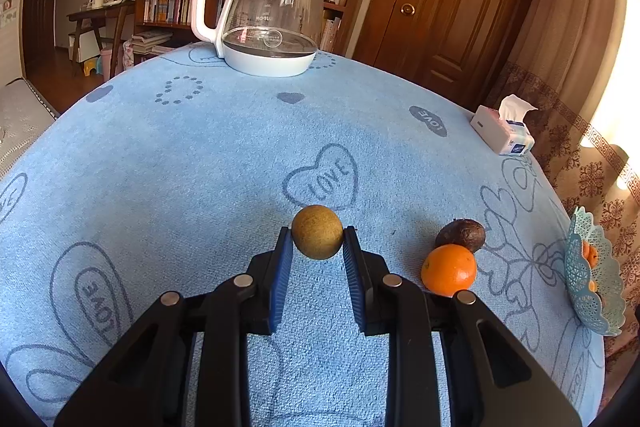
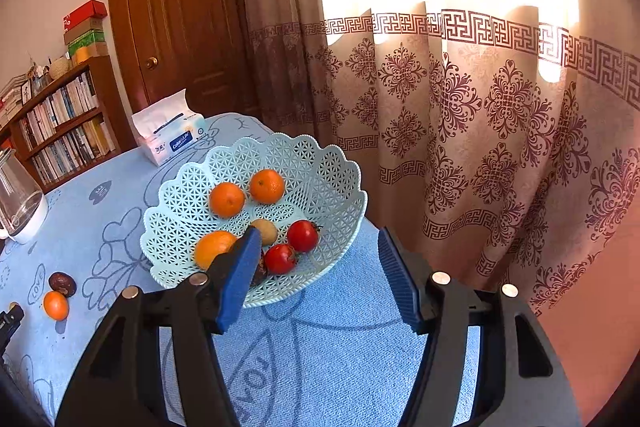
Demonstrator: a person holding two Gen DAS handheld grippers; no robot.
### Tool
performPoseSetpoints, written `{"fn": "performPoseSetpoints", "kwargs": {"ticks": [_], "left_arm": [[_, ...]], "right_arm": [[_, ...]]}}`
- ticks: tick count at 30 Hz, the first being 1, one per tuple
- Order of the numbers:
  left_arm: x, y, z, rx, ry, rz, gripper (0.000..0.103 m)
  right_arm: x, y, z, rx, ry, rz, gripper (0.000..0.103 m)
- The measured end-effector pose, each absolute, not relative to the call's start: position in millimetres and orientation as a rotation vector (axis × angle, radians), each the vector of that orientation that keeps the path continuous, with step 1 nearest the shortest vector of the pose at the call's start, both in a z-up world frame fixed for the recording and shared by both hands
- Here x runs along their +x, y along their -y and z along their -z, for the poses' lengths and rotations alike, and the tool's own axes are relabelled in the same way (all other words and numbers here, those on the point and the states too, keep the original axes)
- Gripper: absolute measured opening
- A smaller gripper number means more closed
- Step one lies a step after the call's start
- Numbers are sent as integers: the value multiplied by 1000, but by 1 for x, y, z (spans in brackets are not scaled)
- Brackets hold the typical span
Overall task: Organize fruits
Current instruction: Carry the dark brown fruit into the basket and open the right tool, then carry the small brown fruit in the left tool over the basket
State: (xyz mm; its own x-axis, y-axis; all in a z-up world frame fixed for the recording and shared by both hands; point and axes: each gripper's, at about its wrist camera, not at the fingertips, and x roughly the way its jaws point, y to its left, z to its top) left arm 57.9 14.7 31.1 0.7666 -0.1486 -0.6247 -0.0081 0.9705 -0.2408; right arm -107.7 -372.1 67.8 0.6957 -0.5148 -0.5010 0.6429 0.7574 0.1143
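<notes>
A: Which step is in hand?

B: The left hand-held gripper (image 1: 317, 247) is clamped on a round brownish-green fruit (image 1: 317, 231), blue pads pressing both its sides, just above the blue desk (image 1: 180, 167). The right hand-held gripper (image 2: 318, 267) stands with its jaws apart and nothing between them, its left pad overlapping the near rim of the pale lattice basket (image 2: 320, 163). I judge that 1 fruit has been let go into the basket while another waits to be carried over.

A: And what does the next move call for?

B: Probably taking the held fruit across to the basket at the desk's right edge, passing over the loose orange (image 1: 449, 269) and the dark fruit (image 1: 461, 234) touching it. It should be released low, because the basket is already crowded.

A: What does 1 view give that the other lacks?

B: Only the right wrist view looks into the basket: 3 oranges, 2 tomatoes (image 2: 303, 235), a tan fruit and a dark one half hidden behind the pad. The left view sees that basket edge-on, yet it alone shows the grip, plus the glass kettle (image 1: 272, 11) at the far side. The tissue pack (image 2: 170, 135) appears in both.
</notes>
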Motion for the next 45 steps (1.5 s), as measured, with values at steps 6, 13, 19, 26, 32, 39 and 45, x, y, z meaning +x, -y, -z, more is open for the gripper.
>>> {"fn": "performPoseSetpoints", "kwargs": {"ticks": [6, 13, 19, 26, 32, 39, 45], "left_arm": [[59, -15, -31, -243, -694, 91, 26], [58, -14, -32, -238, -690, 101, 26], [54, -9, -35, -218, -670, 110, 26], [47, 3, -43, -181, -630, 160, 26], [43, 21, -49, -140, -621, 213, 26], [36, 76, -71, -75, -629, 302, 26], [34, 158, -95, -30, -630, 467, 26]], "right_arm": [[-128, 364, -58, 235, -370, 748, 70], [-141, 356, -57, 220, -295, 772, 75], [-142, 353, -57, 216, -289, 747, 76], [-139, 349, -57, 218, -287, 676, 78], [-131, 341, -56, 215, -320, 550, 82], [-122, 337, -54, 243, -352, 424, 82], [-122, 342, -51, 309, -366, 361, 82]]}}
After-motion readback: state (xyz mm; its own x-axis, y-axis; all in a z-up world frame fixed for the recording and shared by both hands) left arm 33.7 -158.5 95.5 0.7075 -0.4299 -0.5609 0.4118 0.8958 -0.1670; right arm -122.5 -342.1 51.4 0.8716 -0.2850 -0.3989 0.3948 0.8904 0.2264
